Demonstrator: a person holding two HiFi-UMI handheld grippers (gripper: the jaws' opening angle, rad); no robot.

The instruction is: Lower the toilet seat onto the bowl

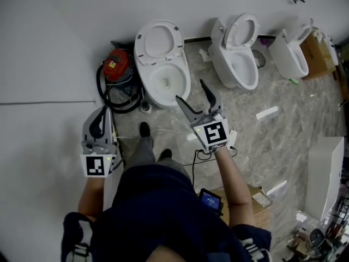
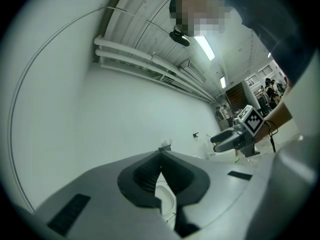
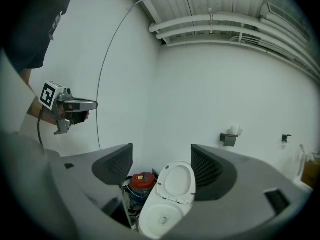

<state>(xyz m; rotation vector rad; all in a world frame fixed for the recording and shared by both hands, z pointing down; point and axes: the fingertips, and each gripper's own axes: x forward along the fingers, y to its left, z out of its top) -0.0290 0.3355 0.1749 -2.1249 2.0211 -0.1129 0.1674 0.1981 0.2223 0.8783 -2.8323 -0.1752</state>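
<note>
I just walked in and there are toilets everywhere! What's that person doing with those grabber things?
A person stands in front of a white toilet, holding one tool in each hand. The right tool is open and points toward it without touching anything. The left tool is shut and empty, held back at the person's side. The toilet seat stands raised, not lowered yet.
</note>
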